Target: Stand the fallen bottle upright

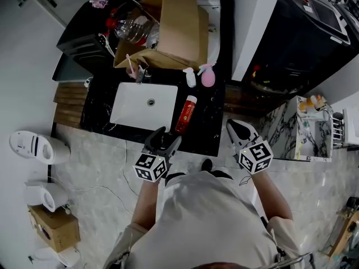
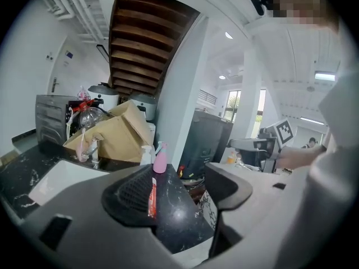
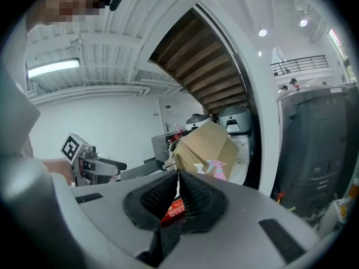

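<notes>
Nearest, the two grippers sit side by side just short of the counter's front edge, each pointing towards it; the left gripper has its jaws spread wide with nothing between them, and in its own view only dark counter top shows in the gap; the right gripper has its jaws drawn together at the tips, gripping nothing, leaving just a thin slit between the meshed pads; beyond them lies the black counter, and on it the red bottle is down on its side, pointing away from the person, just to the right of the white sink and apart from both grippers; behind the bottle a small white spray bottle and a pink spray bottle stand upright next to each other; farthest back, a cardboard box rests tilted at the rear of the counter, with clear plastic bottles beside it.
</notes>
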The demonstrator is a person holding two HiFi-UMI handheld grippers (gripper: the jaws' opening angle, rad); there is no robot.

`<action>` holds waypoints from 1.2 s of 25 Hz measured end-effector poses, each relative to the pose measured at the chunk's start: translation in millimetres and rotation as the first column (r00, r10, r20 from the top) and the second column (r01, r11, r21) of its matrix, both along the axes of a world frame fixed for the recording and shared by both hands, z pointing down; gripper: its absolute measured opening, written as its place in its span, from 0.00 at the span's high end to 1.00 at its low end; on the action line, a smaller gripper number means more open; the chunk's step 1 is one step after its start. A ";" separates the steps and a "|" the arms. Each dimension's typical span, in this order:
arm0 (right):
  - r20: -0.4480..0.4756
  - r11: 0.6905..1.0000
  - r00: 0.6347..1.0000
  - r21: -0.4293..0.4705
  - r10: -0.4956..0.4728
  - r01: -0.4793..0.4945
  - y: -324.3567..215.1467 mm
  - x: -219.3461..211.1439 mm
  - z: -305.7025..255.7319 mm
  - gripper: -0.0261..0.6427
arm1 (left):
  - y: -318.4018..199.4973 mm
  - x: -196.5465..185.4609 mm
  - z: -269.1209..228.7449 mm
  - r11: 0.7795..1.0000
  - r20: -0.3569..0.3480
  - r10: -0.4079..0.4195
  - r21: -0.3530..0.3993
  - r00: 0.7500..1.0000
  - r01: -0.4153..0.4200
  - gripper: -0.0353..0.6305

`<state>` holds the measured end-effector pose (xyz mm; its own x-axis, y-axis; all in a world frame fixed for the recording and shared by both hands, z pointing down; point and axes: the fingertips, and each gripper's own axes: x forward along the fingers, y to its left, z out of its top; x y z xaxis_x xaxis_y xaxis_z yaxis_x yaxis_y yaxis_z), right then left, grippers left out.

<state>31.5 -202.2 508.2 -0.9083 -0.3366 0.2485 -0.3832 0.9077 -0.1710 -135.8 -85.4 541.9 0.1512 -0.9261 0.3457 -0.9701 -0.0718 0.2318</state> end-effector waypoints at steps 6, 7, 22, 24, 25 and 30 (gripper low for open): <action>-0.005 0.999 1.000 -0.030 -0.028 0.028 -17.5 -7.4 16.7 0.91 | -18.7 0.3 11.4 0.999 0.008 -0.010 -0.034 1.000 0.010 0.50; -0.007 0.999 1.000 -0.034 -0.030 0.030 -19.2 -8.8 18.8 0.91 | -21.5 -0.5 12.6 0.999 0.009 -0.009 -0.040 1.000 0.009 0.50; -0.058 0.992 0.994 -0.080 0.097 -0.102 -44.8 -30.3 39.3 0.91 | -79.9 -31.3 50.1 0.979 0.025 0.145 -0.150 0.989 -0.140 0.50; -0.070 0.988 0.990 -0.082 0.125 -0.131 -48.2 -33.9 42.4 0.91 | -90.4 -37.1 62.6 0.970 0.017 0.175 -0.177 0.984 -0.169 0.50; -0.077 0.986 0.987 -0.084 0.140 -0.146 -49.6 -35.5 44.2 0.91 | -95.2 -39.5 69.1 0.964 0.010 0.190 -0.191 0.982 -0.185 0.49; -0.111 0.970 0.972 -0.102 0.207 -0.219 -56.5 -38.6 53.7 0.91 | -120.8 -44.2 99.6 0.931 -0.017 0.266 -0.254 0.964 -0.261 0.49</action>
